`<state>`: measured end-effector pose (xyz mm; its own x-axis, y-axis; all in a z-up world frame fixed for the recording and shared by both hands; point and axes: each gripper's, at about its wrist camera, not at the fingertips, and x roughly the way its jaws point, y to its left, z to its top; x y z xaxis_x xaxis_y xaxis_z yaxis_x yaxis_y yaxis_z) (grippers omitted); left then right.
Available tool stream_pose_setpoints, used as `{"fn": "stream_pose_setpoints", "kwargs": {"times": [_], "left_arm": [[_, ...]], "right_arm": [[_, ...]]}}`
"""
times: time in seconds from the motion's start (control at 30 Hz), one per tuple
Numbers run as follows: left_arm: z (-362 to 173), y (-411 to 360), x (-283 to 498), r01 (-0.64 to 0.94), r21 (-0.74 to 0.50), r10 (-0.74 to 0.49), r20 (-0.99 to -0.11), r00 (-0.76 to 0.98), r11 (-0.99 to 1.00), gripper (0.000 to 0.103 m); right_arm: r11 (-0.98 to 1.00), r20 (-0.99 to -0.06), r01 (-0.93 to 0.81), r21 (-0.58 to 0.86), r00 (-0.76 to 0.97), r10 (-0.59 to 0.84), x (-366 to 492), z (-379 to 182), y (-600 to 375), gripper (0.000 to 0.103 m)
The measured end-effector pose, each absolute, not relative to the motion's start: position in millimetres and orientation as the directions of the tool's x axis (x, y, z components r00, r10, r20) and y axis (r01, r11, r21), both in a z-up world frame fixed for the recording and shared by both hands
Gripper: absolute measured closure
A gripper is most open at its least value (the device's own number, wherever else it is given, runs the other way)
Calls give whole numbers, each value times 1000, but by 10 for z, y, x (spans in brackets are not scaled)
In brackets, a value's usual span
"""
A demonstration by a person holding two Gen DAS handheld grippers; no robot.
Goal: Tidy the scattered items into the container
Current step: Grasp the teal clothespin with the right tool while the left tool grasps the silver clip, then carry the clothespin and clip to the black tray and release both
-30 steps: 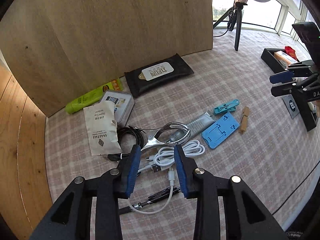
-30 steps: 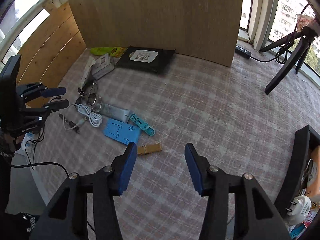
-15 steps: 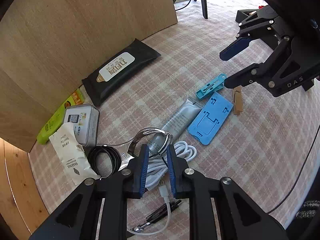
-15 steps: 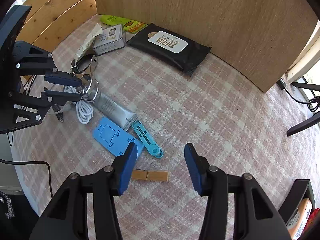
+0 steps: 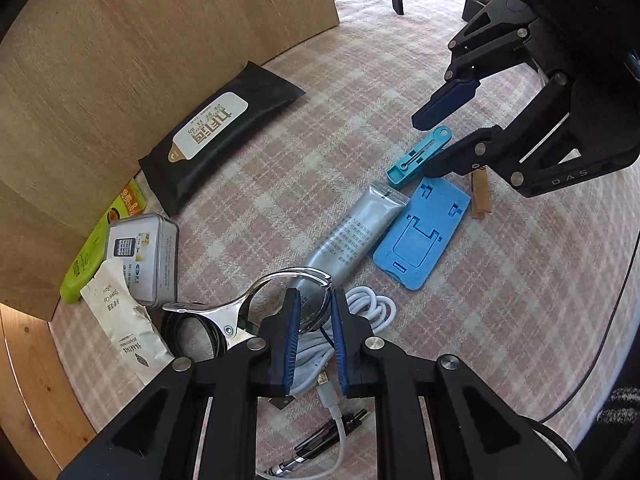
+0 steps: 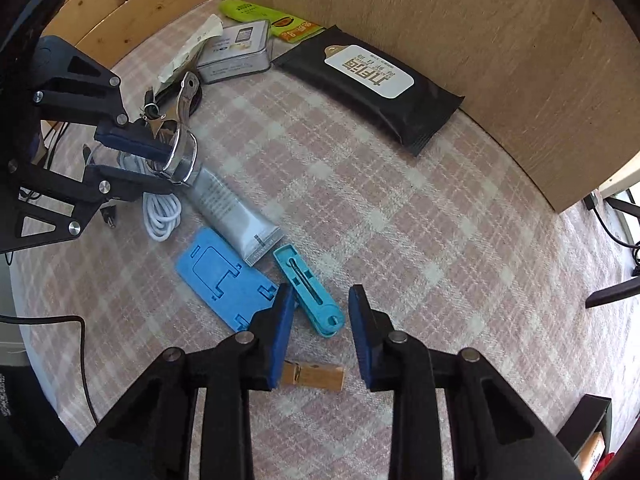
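The bench (image 6: 420, 216), under a checked cloth, carries the scatter, and the black wipes pack (image 6: 368, 76) by the wooden board serves as landmark: soft and light, it would need a hold across its middle. Just beside its end sits a stiff metal tin (image 6: 236, 50). Well in front of the pack lie a blue phone stand (image 6: 224, 276), rigid and flat, best taken by an edge, and a grey tube (image 6: 230, 210), squashy, best held at the crimped end. Toward the tin from the tube, the left gripper (image 5: 313, 334) has its fingers drawn close around the ring of a steel clamp (image 5: 240, 304); the pictures do not settle whether the pads truly pinch that hard, slippery metal, and a white cable (image 5: 360, 308) lies loose under it. The right gripper (image 6: 320, 332) hangs with fingers apart over a teal clip (image 6: 310, 292), small, stiff and light, easiest across its narrow width. Half a second ago that gripper was farther back from the clip, and the left fingers stood slightly wider. The container (image 6: 588, 432) shows only as a dark corner, well away from the pack.
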<state>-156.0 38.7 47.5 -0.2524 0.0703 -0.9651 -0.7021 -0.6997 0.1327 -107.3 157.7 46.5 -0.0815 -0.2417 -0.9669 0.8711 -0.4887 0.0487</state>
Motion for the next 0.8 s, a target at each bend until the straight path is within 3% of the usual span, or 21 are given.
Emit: {"fn": "stream_pose_setpoints", "kwargs": {"times": [0.03,0.2,0.5,0.8], "left_arm": [[476,400,-1566,-700,137,68,-964,-257,-701,92],[557,391,-1606,-664,148,78,-951,-298,-733,96],[1121,273,-1666,-587,47,214,-905,-368,-808,100],[1821,961,-1439,-656,-24,387,-824,-414,-754,100]], "right_arm": [[-495,-966,867,54,-81,-247,-1086,480,1578,91],[-535,-951,838,107,-70,-301,-1141,575,1704,91],[-663,-886,719,208,-148,-439,-953,921,2362,91],[-793,-813,552,258,-319,-487,-952,1493,3428,91]]}}
